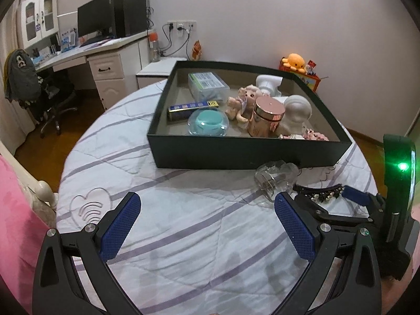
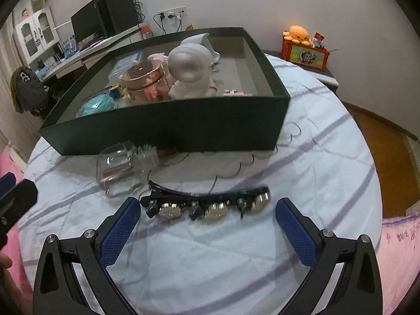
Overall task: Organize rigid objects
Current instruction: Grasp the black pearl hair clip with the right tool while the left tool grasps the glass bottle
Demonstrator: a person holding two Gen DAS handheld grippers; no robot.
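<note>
Both grippers hover low over the bedsheet, jaws spread wide.

The right gripper (image 2: pixel 207 218) points at the black hair clip (image 2: pixel 210 202), which lies crosswise just past its fingertips, ungrasped, beside a clear glass bottle (image 2: pixel 120 170) in front of the dark box (image 2: pixel 168 136). The left gripper (image 1: pixel 207 212) holds nothing, level over bare sheet.

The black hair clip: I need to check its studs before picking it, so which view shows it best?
The right wrist view: the hair clip lies whole between the open jaws, studs visible. The left wrist view shows it partly hidden behind the right gripper.
</note>
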